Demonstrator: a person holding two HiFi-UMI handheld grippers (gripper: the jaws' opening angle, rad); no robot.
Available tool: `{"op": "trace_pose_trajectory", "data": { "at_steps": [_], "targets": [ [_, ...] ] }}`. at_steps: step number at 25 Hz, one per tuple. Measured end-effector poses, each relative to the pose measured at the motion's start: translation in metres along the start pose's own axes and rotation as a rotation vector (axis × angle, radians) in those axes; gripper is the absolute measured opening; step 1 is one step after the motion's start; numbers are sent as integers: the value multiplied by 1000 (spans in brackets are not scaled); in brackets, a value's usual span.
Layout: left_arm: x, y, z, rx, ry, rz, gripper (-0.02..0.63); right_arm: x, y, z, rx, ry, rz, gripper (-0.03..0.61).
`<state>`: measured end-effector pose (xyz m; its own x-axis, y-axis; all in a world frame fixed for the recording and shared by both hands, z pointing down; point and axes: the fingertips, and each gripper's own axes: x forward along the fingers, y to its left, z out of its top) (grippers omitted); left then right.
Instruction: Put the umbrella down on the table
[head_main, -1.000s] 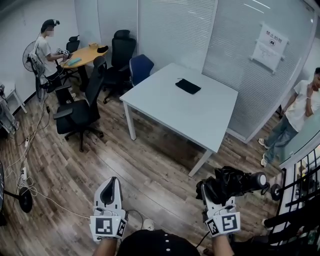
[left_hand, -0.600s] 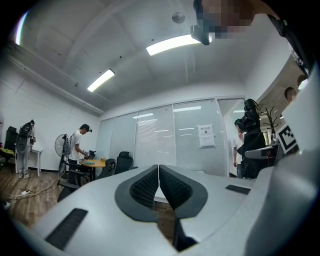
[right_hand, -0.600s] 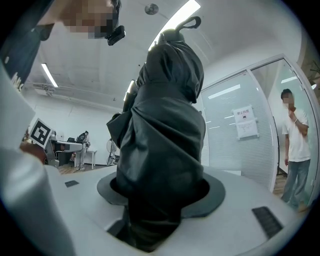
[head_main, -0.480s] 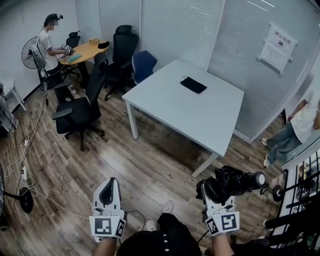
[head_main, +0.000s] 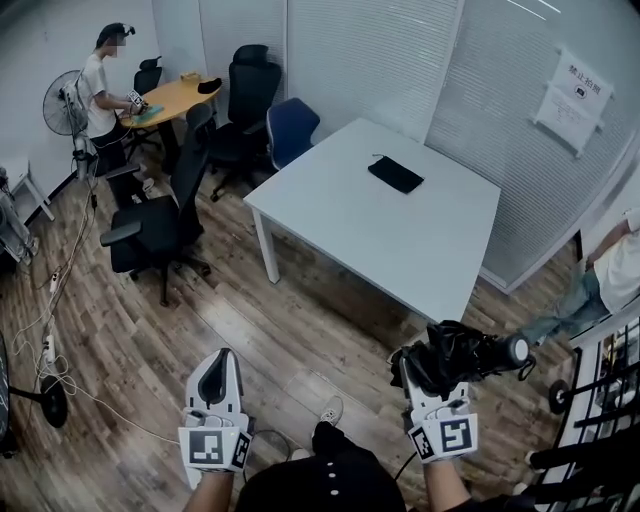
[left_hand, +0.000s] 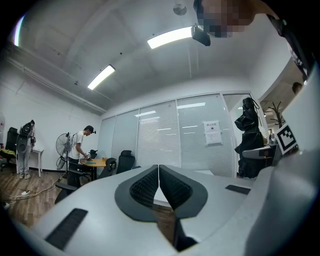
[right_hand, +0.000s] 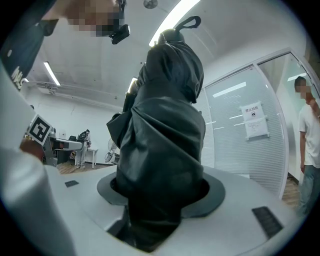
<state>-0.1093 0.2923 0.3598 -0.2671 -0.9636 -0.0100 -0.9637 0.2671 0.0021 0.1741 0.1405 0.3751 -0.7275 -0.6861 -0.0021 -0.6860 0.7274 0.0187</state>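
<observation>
A folded black umbrella (head_main: 465, 358) lies crosswise in my right gripper (head_main: 428, 372), which is shut on it at the lower right of the head view. From the right gripper view the umbrella (right_hand: 162, 145) fills the space between the jaws and stands up past them. My left gripper (head_main: 217, 382) hangs at the lower left, shut and empty; its dark pads (left_hand: 145, 187) meet in the left gripper view. The white table (head_main: 340, 225) stands ahead of both grippers, apart from them.
A flat black pouch (head_main: 396, 174) lies on the far side of the table. Black office chairs (head_main: 155, 215) and a blue chair (head_main: 293, 127) stand left of it. A person (head_main: 100, 95) works at a round wooden table (head_main: 175, 97); another person (head_main: 605, 285) stands at the right.
Both grippers and my view have moved toward the white table, which now looks larger and nearer. The umbrella stays gripped the same way. The person at the right has slipped toward the frame edge.
</observation>
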Motion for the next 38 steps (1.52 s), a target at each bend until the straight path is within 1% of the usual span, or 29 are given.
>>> {"op": "trace_pose_trajectory", "data": {
  "at_steps": [6,12,19,23,28,34,38],
  "targets": [
    [53,3,3,-4,-2,20,20,51,-22,4,0,0,29,268],
    [76,8,3,3,-11,25,20,74,-31,6,4,-14,36,270],
    [110,-2,4,8,-23,33,20,101,-56,3,8,-26,46,268],
    [118,-7,-2,1,-34,45,20,108,-66,-6,12,-28,54,268],
    [150,-14,0,7,-14,67,20,140,-88,-4,22,-12,74,268],
    [176,0,-7,7,-5,73,20,169,-90,-9,16,-1,84,268],
    [198,15,-11,3,-7,59,20,194,-86,-9,12,2,79,268]
  ]
}}
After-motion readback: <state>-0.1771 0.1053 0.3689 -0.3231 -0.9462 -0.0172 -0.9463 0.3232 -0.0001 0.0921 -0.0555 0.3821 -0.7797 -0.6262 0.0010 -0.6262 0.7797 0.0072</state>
